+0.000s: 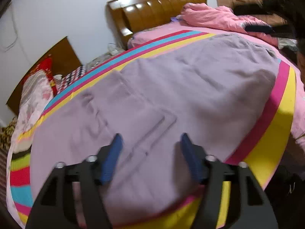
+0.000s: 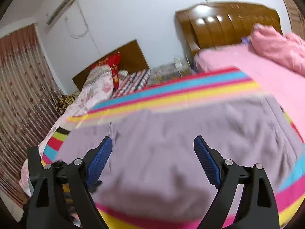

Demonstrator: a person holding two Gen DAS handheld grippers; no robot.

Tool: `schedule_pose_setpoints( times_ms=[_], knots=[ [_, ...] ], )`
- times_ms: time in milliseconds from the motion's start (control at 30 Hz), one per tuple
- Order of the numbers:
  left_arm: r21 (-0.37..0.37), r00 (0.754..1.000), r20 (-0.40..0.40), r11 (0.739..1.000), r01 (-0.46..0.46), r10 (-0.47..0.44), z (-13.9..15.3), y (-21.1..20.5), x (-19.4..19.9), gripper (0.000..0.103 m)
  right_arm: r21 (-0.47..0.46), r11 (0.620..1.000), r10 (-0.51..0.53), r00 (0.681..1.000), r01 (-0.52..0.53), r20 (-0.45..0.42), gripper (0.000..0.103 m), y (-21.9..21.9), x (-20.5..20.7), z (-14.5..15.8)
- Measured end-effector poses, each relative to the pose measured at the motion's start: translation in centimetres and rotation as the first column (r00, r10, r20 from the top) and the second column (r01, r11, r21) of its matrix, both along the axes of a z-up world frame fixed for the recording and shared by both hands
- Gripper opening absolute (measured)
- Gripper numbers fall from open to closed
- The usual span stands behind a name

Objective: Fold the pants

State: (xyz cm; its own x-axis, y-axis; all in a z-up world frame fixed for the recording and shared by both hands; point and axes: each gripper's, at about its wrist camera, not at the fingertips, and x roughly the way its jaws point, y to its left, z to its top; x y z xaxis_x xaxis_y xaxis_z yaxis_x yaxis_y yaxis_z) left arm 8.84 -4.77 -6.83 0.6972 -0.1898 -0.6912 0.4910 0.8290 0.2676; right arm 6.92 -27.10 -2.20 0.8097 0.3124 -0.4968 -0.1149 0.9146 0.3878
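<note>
Lilac-grey pants [image 1: 171, 95] lie spread flat on a striped cloth [image 1: 274, 133] on a bed; a pocket seam shows in the left wrist view. My left gripper [image 1: 150, 139] hovers open and empty just above the near part of the pants. In the right wrist view the same pants [image 2: 190, 133] fill the middle, blurred by motion. My right gripper [image 2: 152, 143] is open and empty above their near edge. Part of the left gripper's black body [image 2: 34, 164] shows at the left.
A pink quilt [image 1: 219, 17] is bunched at the far right of the bed by a wooden headboard [image 1: 152, 5]. A second bed with a floral quilt [image 2: 95, 87] stands to the left. Patterned curtains [image 2: 21, 95] hang at the far left.
</note>
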Motion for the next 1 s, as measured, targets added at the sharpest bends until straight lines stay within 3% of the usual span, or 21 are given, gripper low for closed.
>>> schedule_pose_setpoints(
  times_ms=[33,100,167,267,333,400,433,567,633,700,733,867,933,1000],
  knots=[
    [-0.059,1.000,0.014,0.998,-0.019,0.020,0.6,1.2,-0.8,0.090,0.017,1.000,0.014,1.000,-0.014,-0.021,0.085,0.1,-0.5,-0.8],
    [-0.193,0.996,0.073,0.980,-0.043,0.058,2.5,4.4,-2.6,0.100,0.036,0.998,0.054,0.997,-0.052,-0.048,0.085,0.7,-1.1,-1.9],
    [-0.255,0.985,0.109,0.962,-0.100,0.132,3.8,7.7,-3.2,0.102,0.049,0.993,0.115,0.991,-0.112,-0.068,0.082,2.8,-0.7,-2.9],
    [-0.238,0.946,0.090,0.929,-0.283,0.312,4.0,12.3,-2.1,0.101,0.146,0.964,0.238,0.966,-0.222,-0.097,0.073,7.5,0.8,-4.0],
    [-0.230,0.919,0.066,0.902,-0.365,0.389,3.1,15.1,-2.1,0.101,0.204,0.931,0.337,0.928,-0.303,-0.161,0.072,11.2,2.4,-4.8],
    [-0.230,0.902,0.043,0.883,-0.408,0.429,2.1,16.9,-2.3,0.101,0.180,0.928,0.363,0.898,-0.326,-0.247,0.070,13.8,3.6,-5.7],
    [-0.224,0.899,0.034,0.880,-0.419,0.437,1.7,17.2,-2.6,0.101,0.124,0.939,0.345,0.886,-0.322,-0.310,0.070,15.5,4.6,-6.4],
    [-0.178,0.892,0.005,0.879,-0.443,0.451,-0.1,17.9,-2.8,0.101,0.062,0.949,0.311,0.886,-0.309,-0.343,0.071,18.0,6.7,-6.1],
    [-0.224,0.889,-0.030,0.864,-0.452,0.457,-0.7,19.1,-2.4,0.102,0.049,0.948,0.308,0.876,-0.313,-0.372,0.072,19.3,8.3,-6.0],
    [-0.298,0.882,-0.097,0.832,-0.467,0.461,-1.2,20.3,-2.0,0.102,0.054,0.950,0.304,0.872,-0.308,-0.383,0.072,19.8,9.0,-5.9],
    [-0.315,0.881,-0.092,0.826,-0.468,0.464,-1.2,20.7,-2.0,0.102,0.068,0.950,0.307,0.870,-0.305,-0.387,0.072,20.2,9.6,-6.0],
    [-0.298,0.882,-0.092,0.832,-0.467,0.462,-1.4,21.0,-1.7,0.102,0.091,0.951,0.306,0.868,-0.294,-0.390,0.071,20.1,11.2,-6.2],
    [-0.295,0.880,-0.096,0.831,-0.471,0.465,-1.4,21.0,-1.7,0.102,0.050,0.948,0.308,0.865,-0.314,-0.396,0.064,19.6,10.6,-5.9],
    [-0.300,0.878,-0.095,0.827,-0.475,0.469,-1.4,21.2,-1.9,0.102,0.035,0.946,0.310,0.863,-0.324,-0.400,0.043,18.8,9.2,-5.9]
  ],
)
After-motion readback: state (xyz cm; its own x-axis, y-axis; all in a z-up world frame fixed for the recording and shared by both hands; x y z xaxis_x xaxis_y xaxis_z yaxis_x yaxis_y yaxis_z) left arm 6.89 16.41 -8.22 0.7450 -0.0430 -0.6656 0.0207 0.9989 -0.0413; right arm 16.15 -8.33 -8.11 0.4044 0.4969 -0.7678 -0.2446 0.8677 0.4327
